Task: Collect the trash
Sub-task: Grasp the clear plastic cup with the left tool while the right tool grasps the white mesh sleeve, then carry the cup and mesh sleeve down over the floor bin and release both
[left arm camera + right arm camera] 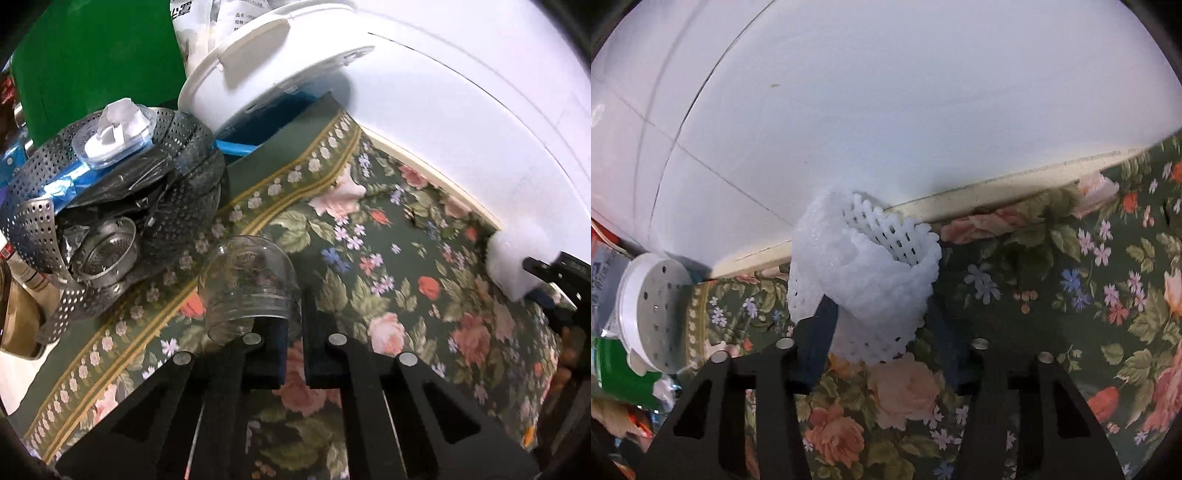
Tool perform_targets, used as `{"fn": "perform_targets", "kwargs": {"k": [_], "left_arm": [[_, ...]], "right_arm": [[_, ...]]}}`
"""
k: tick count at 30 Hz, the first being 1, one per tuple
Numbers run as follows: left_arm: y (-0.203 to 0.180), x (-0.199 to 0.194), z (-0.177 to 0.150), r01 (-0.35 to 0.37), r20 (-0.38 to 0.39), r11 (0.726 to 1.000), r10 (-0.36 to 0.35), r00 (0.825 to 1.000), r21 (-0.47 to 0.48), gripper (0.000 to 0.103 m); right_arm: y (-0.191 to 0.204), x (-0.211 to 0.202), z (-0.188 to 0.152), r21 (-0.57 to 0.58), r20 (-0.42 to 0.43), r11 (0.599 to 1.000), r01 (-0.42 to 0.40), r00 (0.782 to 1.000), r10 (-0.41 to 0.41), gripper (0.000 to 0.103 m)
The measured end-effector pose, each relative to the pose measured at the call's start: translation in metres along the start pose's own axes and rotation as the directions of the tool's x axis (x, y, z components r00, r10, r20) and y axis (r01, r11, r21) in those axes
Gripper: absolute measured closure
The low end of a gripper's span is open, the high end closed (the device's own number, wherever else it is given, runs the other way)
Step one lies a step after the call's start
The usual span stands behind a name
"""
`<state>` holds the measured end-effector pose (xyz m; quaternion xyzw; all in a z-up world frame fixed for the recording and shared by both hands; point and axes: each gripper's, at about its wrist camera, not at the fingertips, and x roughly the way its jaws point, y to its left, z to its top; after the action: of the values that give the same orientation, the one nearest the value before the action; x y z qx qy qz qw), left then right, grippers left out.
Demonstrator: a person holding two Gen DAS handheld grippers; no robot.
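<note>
Foam net [864, 280] beside the white wall [886, 92]: I'm squeezing my right gripper [882, 332] around it, the left gripper [293, 325] pinching the clear cup [247, 284].

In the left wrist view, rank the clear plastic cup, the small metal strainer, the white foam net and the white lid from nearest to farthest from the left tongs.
1. Clear plastic cup: at the left tongs, by the left finger.
2. Small metal strainer: left, inside the perforated steamer basket.
3. White foam net: far right; too close to call against the strainer.
4. White lid: top, farthest.
</note>
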<state>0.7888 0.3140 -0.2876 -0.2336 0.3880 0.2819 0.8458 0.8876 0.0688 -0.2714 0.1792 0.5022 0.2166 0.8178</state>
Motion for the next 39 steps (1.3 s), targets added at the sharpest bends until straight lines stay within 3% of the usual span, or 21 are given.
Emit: {"fn": "perform_targets", "kwargs": {"k": [6, 20, 23, 33, 39], "left_arm": [[-0.001, -0.025, -0.012, 0.072, -0.023, 0.997, -0.071, 0.997, 0.029, 0.098], [-0.004, -0.108, -0.038, 0.185, -0.051, 0.966, -0.178, 0.983, 0.18, 0.098], [-0.013, -0.125, -0.037, 0.227, -0.057, 0.942, -0.22, 0.974, 0.246, 0.098], [-0.057, -0.188, -0.052, 0.394, -0.111, 0.796, -0.388, 0.915, 0.459, 0.098], [-0.062, -0.233, -0.084, 0.445, -0.123, 0.758, -0.443, 0.888, 0.477, 0.098]], "right_arm": [[0.027, -0.013, -0.011, -0.107, 0.024, 0.993, 0.042, 0.999, -0.04, 0.075], [0.042, -0.12, -0.058, -0.186, 0.096, 0.982, 0.006, 0.995, 0.012, 0.077], [0.041, -0.152, -0.074, -0.171, 0.135, 0.985, 0.023, 0.991, 0.0, 0.077], [0.042, -0.262, -0.14, -0.123, 0.306, 0.98, 0.159, 0.945, -0.115, 0.077], [0.042, -0.307, -0.183, -0.136, 0.337, 0.972, 0.193, 0.931, -0.138, 0.077]]}}
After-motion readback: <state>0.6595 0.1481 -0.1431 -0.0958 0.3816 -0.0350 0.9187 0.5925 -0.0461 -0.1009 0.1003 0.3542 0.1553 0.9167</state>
